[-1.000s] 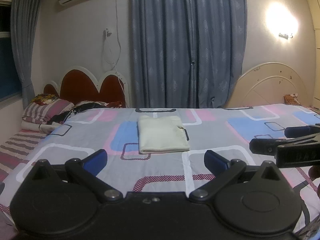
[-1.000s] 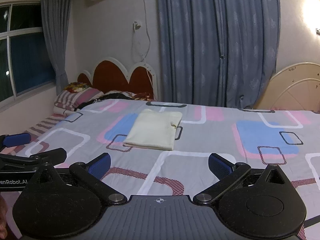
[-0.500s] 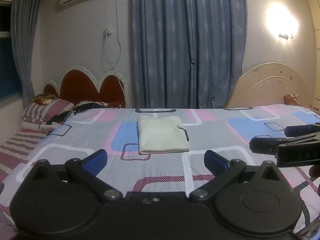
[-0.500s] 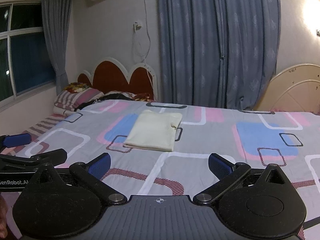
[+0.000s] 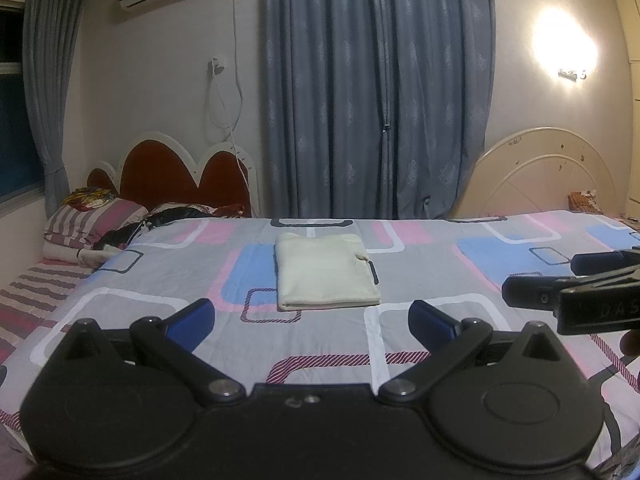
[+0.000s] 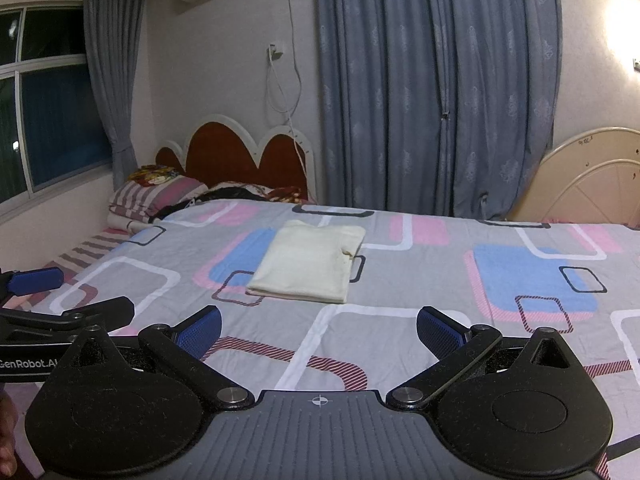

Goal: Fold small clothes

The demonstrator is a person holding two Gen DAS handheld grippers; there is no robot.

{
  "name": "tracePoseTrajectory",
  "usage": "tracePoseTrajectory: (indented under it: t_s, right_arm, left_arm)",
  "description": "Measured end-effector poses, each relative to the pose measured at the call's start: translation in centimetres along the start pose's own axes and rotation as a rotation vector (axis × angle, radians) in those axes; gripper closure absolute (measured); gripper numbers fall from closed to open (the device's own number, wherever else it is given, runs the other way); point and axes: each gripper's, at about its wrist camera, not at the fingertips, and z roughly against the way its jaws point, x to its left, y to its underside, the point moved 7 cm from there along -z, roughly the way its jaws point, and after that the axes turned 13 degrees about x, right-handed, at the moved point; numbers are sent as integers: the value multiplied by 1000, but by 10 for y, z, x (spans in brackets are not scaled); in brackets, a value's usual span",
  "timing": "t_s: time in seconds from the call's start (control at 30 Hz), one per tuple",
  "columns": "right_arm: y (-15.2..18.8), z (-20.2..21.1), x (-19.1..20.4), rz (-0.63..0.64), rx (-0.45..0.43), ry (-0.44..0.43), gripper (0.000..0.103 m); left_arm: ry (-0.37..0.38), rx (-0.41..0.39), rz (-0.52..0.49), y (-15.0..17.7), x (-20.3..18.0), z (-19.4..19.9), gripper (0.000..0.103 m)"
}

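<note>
A pale cream garment [image 5: 325,271] lies folded into a neat rectangle in the middle of the bed; it also shows in the right wrist view [image 6: 310,261]. My left gripper [image 5: 311,319] is open and empty, held back over the bed's near edge, well short of the garment. My right gripper [image 6: 319,330] is open and empty too, at about the same distance. Each gripper shows from the side in the other's view: the right gripper [image 5: 568,280] at the right edge, the left gripper [image 6: 60,296] at the left edge.
The bed sheet [image 5: 420,280] is grey with pink, blue and white rectangles. Striped pillows and dark clothes [image 5: 120,224] lie by the red headboard [image 5: 176,176] at far left. Blue curtains [image 5: 376,92] and a cream round board [image 5: 548,172] stand behind the bed.
</note>
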Motion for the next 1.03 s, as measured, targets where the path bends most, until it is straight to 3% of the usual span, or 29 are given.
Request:
tracePoseTrajectory:
  t_s: [1.03]
  right_arm:
    - [0, 2, -11, 21, -1, -1, 1]
  left_arm:
    - [28, -26, -7, -5, -8, 2, 0]
